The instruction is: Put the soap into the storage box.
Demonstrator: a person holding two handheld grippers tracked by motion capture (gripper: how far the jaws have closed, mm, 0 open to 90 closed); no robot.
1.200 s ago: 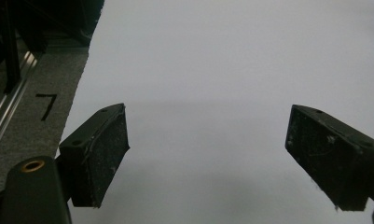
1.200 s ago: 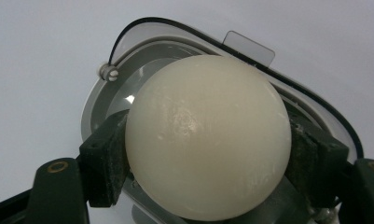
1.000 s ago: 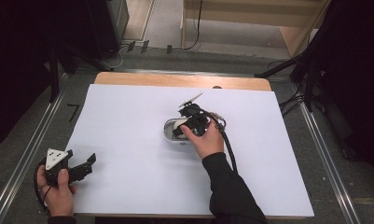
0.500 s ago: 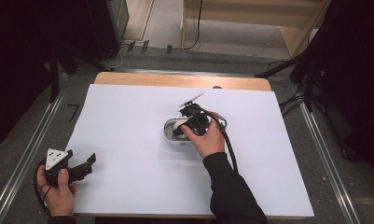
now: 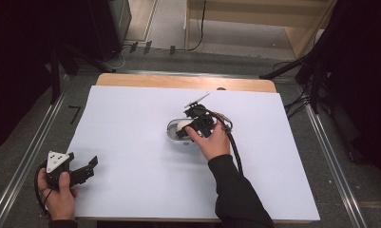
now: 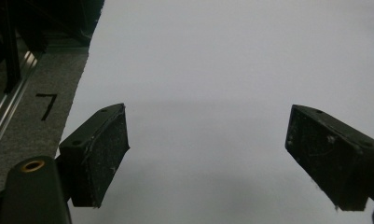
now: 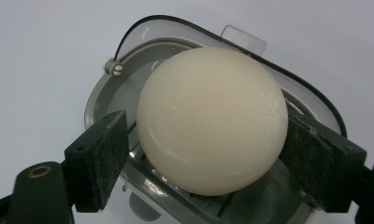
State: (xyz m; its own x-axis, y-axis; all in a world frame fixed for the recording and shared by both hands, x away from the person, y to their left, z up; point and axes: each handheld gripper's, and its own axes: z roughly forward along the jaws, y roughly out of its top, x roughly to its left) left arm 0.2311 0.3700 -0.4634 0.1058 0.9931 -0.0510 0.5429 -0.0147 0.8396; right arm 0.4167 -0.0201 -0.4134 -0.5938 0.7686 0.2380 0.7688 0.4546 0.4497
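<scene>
Checking the high view first, I found the right gripper (image 5: 190, 128) over the soap dish (image 5: 175, 134) near the middle of the tabletop (image 5: 131, 123), toward its far edge; the left gripper (image 5: 81, 170) sat idle at the near left corner.

Left gripper view: jaws stood wide apart over bare white sheet, holding nothing.

Right gripper view: the pads bracketed the soap (image 7: 212, 120), a pale round bar resting in the grey dish; whether both pads pressed it I could not tell.

Risk, my judgement: the smooth, rounded bar could squirt out of a squeeze off its widest part, or the light dish could lift with it.
</scene>
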